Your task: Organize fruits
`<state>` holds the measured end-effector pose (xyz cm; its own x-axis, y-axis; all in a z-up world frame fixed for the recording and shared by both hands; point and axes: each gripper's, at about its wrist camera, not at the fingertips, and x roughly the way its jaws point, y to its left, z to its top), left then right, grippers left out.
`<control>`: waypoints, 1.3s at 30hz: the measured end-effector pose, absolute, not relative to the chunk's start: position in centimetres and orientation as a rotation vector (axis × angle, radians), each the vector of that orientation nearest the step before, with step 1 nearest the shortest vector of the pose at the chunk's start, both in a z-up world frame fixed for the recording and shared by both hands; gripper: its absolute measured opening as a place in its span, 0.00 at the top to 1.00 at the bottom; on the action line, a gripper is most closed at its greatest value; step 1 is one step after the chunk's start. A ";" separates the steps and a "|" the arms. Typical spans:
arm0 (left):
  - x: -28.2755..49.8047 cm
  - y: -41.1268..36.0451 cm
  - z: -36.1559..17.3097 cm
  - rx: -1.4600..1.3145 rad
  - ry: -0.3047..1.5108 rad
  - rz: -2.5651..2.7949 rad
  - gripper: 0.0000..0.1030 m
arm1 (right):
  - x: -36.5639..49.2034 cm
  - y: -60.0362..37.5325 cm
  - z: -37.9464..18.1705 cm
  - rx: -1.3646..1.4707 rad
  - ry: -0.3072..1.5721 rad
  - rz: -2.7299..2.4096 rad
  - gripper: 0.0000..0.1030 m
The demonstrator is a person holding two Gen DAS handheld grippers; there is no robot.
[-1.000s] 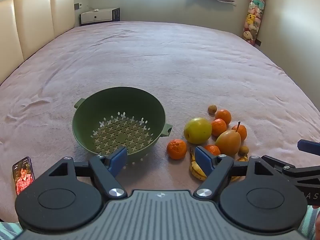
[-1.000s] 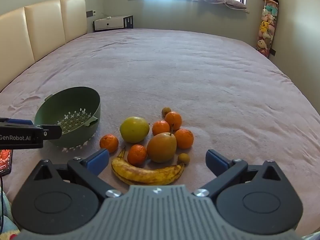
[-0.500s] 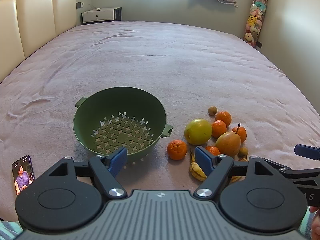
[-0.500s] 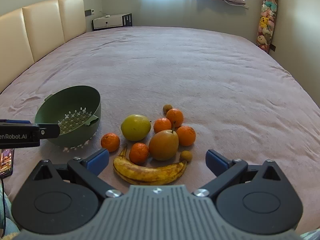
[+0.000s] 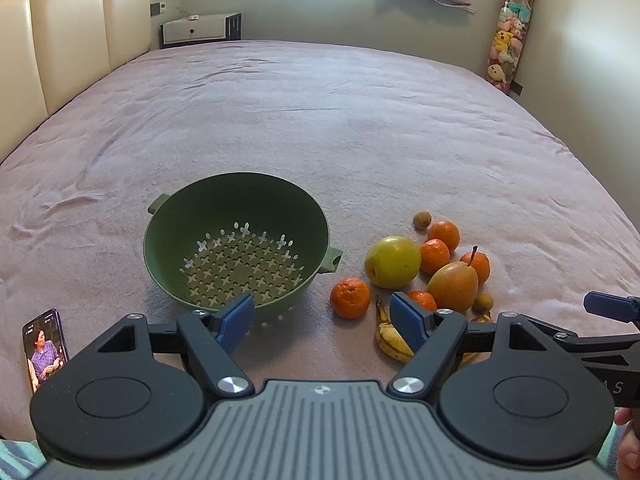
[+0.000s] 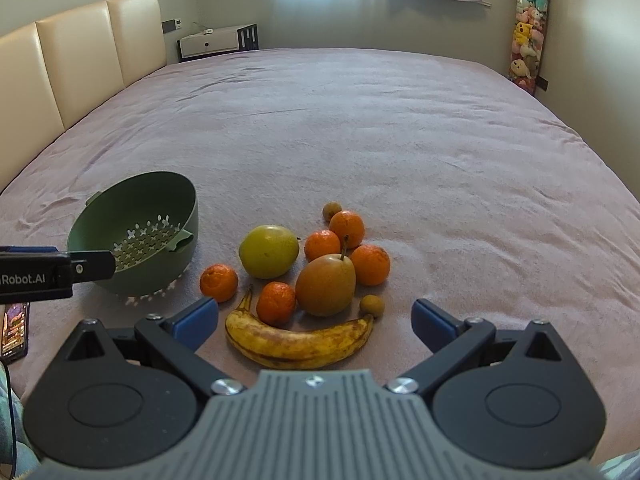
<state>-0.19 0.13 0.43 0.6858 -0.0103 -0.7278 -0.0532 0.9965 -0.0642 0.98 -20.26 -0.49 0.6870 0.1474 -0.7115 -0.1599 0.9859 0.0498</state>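
Note:
A green colander (image 5: 236, 240) (image 6: 136, 236) sits empty on the bed. To its right lies a fruit pile: a banana (image 6: 298, 342) (image 5: 390, 340), a brown pear (image 6: 326, 284) (image 5: 454, 286), a yellow-green apple (image 6: 269, 257) (image 5: 393, 256), several mandarins (image 6: 219, 282) (image 5: 350, 297) and small brown fruits (image 6: 372, 305). My right gripper (image 6: 314, 316) is open and empty, just short of the banana. My left gripper (image 5: 322, 316) is open and empty, near the colander's front rim.
A phone (image 5: 42, 348) with a lit screen lies on the bed at the near left. The pink bedspread (image 6: 360, 140) stretches far behind. A headboard (image 5: 68, 36), a nightstand (image 5: 200, 32) and a hanging toy holder (image 5: 508, 36) stand at the room's edges.
Both grippers have shifted slightly forward toward the fruit and colander. Both stay open and empty. The fruit has not moved.

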 end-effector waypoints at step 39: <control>-0.2 0.1 0.4 -0.086 0.815 0.023 0.12 | 1.1 -20.2 -0.8 -0.009 0.804 0.172 0.04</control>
<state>-0.16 0.08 0.41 0.6858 -0.0123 -0.7277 -0.0537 0.9963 -0.0675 1.11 -20.18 -0.78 0.6806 0.1500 -0.7172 -0.1567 0.9860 0.0575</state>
